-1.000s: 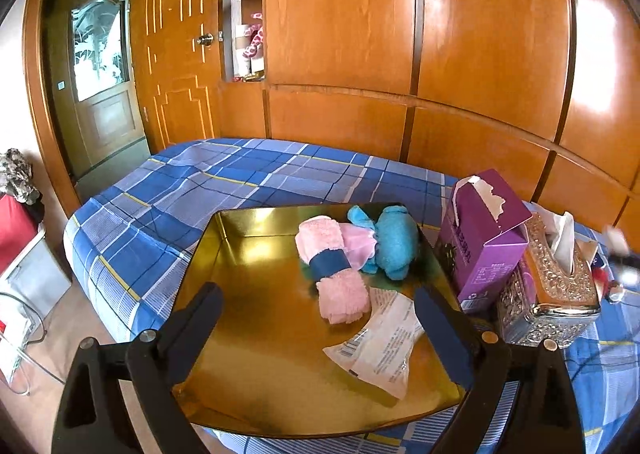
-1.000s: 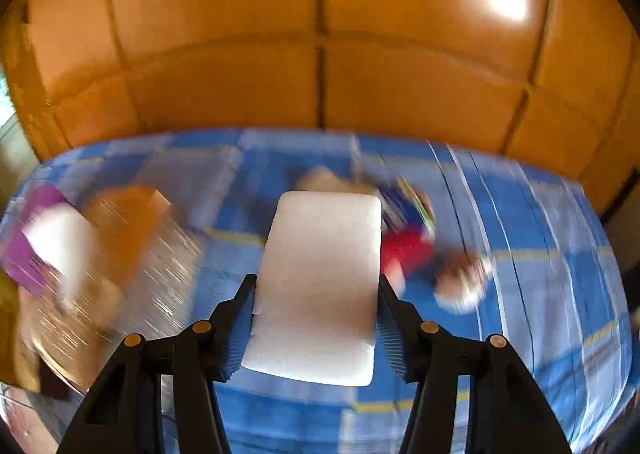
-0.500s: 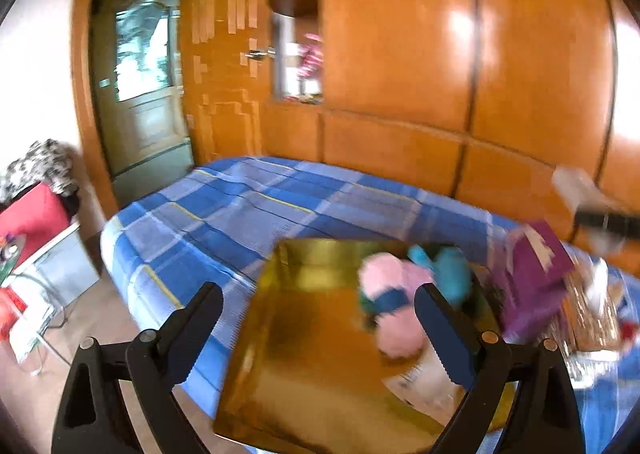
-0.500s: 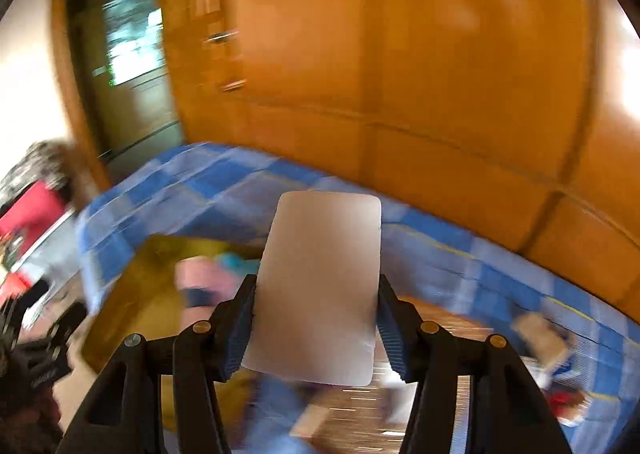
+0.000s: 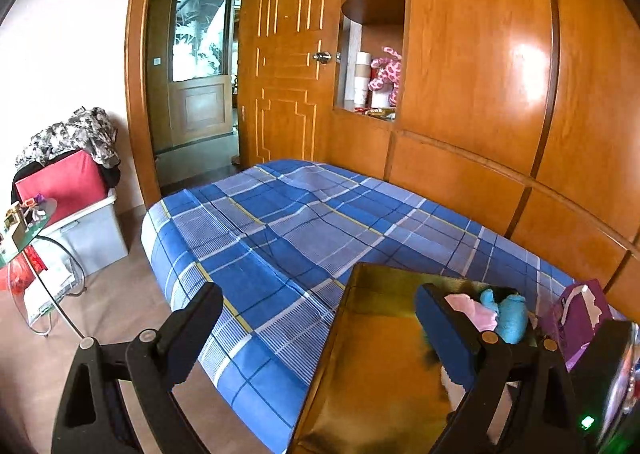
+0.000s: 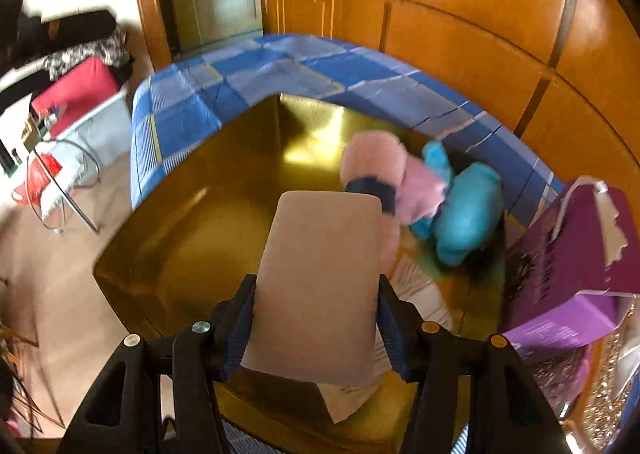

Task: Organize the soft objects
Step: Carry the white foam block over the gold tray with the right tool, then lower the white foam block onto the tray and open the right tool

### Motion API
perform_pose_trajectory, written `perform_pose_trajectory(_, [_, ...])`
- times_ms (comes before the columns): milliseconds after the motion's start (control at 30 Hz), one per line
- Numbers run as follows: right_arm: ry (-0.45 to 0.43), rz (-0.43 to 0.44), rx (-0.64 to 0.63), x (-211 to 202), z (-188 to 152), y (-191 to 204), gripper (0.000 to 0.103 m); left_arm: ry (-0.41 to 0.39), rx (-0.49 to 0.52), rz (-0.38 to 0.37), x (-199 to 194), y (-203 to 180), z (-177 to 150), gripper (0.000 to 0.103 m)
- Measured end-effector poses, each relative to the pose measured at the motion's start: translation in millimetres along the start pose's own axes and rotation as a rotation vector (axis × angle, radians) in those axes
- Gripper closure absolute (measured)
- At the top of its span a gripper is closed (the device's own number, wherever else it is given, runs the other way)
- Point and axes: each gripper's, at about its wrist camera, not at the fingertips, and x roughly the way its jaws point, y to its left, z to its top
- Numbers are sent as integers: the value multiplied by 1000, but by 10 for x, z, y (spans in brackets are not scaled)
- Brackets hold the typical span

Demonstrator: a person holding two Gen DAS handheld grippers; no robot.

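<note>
Closest in, the right gripper [image 6: 316, 318] pinches a pale rectangular pad [image 6: 318, 282] across its width, one finger pressed to each long edge, so the pad's long axis runs straight out ahead of the gripper. It hangs over the near half of the gold tray [image 6: 200, 222], above a crinkled white packet [image 6: 416, 286] lying on the tray floor; whether the pad touches the packet I cannot tell, since the picture is smeared with motion.

The left gripper [image 5: 320, 330] is spread wide with nothing between its fingers. It hovers at the tray's left edge, pointing mostly across the blue plaid bedcover [image 5: 280, 230], with the tray off to its right.

Just beyond the pad's far end lies a pink plush roll [image 6: 380, 166] with a dark band, and touching it on the right, a turquoise plush toy [image 6: 468, 206], both toward the tray's far right corner. A purple box [image 6: 568, 262] stands just outside the tray on the right.

So the drop spot lies directly below and ahead of the right gripper, which is plainly the nearer one. I'd judge the open gold floor left of the plush to be the free landing place.
</note>
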Motion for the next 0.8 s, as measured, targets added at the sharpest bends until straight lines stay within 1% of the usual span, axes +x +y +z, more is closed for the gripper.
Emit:
perform_pose_trajectory(133, [14, -53, -1, 16, -109, -29, 43, 20, 16, -2, 62, -47, -41, 6])
perform_pose_trajectory(200, [6, -64, 3, -42, -89, -48, 39, 17, 17, 1, 63, -58, -46, 6])
perform_pose_trajectory(533, [-170, -165, 50, -681, -25, -105, 38, 20, 14, -2, 60, -68, -57, 6])
perform_pose_trajectory(667, [-229, -206, 72, -913, -14, -124, 38, 19, 20, -14, 27, -127, -72, 6])
perform_pose_trajectory(800, [-267, -226, 92, -1082, -9, -147, 38, 18, 41, -32, -15, -220, -97, 6])
